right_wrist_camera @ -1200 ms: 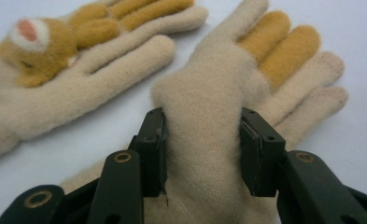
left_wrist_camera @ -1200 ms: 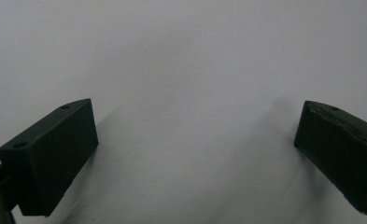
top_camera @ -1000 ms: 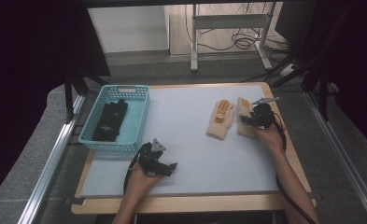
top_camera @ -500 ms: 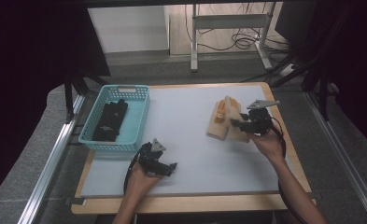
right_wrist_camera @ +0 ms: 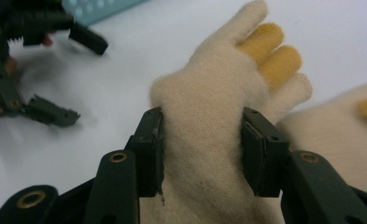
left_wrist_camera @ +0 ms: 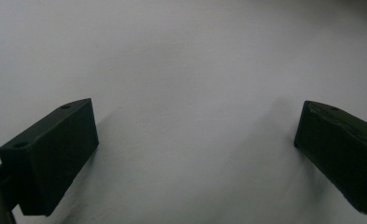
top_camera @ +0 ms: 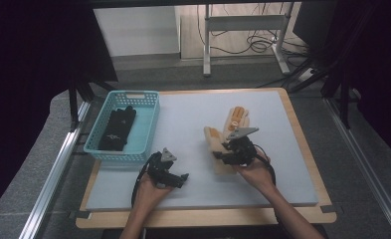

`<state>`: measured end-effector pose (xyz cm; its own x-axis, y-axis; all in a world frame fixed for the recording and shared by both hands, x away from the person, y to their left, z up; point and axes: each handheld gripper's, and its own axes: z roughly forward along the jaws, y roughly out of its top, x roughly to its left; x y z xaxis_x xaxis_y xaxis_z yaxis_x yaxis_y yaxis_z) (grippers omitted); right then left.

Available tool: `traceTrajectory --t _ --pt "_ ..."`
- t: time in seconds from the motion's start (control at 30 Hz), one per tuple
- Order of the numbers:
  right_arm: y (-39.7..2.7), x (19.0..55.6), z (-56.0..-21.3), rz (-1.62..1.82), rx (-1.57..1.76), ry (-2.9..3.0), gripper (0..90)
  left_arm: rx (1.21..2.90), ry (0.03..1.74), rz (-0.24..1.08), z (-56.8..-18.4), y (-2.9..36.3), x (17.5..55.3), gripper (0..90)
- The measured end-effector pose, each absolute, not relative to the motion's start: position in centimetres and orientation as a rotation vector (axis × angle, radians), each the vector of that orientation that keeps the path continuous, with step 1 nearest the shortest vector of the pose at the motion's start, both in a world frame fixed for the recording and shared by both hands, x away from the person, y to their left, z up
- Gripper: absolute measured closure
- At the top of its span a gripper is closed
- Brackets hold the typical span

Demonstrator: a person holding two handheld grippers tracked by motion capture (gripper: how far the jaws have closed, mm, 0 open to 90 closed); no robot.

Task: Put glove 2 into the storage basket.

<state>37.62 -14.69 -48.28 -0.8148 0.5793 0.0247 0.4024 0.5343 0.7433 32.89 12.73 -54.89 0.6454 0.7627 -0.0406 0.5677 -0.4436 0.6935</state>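
Right gripper: your right gripper [right_wrist_camera: 202, 149] has its jaws clamped on the sides of a cream glove [right_wrist_camera: 209, 116], pads pressed into the knit on both flanks. The jaws have just been easing a little wider, with the glove between them and the pads against it.
Held glove: cream knit with yellow-orange fingertips; in the right gripper view the fingers point away from the camera. In the high view it sits right of the mat's middle [top_camera: 217, 142], partly hidden by your right gripper [top_camera: 231, 152].
Lift: cannot tell whether the held glove is clear of the mat or dragging on it; the gripper covers that part in the high view.
Second glove: its mate [top_camera: 237, 119] lies flat on the mat just behind the held one, fingers toward the far edge; its edge shows at the right of the right gripper view [right_wrist_camera: 340, 116].
Left gripper: your left gripper [top_camera: 177, 178] rests low over the near-left part of the white mat [top_camera: 183, 114], jaws spread wide with only bare mat between them [left_wrist_camera: 195, 149].
Basket: a teal basket [top_camera: 148, 127] stands on the left edge of the mat, just beyond your left hand [top_camera: 150, 191], with dark gloves [top_camera: 117, 128] lying inside.
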Motion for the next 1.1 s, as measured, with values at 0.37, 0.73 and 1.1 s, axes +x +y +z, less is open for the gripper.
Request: traceTrajectory --t 0.37,0.73,1.1 --pt "-14.6 37.1 -50.3 1.083 0.784 2.625 29.3 2.176 1.029 0.365 -54.9 12.7 32.9 0.0" --pt "-19.2 36.7 -51.1 1.089 0.881 2.611 67.3 2.178 1.028 0.366 -54.9 12.7 32.9 0.0" --pt "-17.3 34.7 -52.3 1.089 0.767 2.701 68.3 2.177 1.028 0.368 -54.9 12.7 32.9 0.0"
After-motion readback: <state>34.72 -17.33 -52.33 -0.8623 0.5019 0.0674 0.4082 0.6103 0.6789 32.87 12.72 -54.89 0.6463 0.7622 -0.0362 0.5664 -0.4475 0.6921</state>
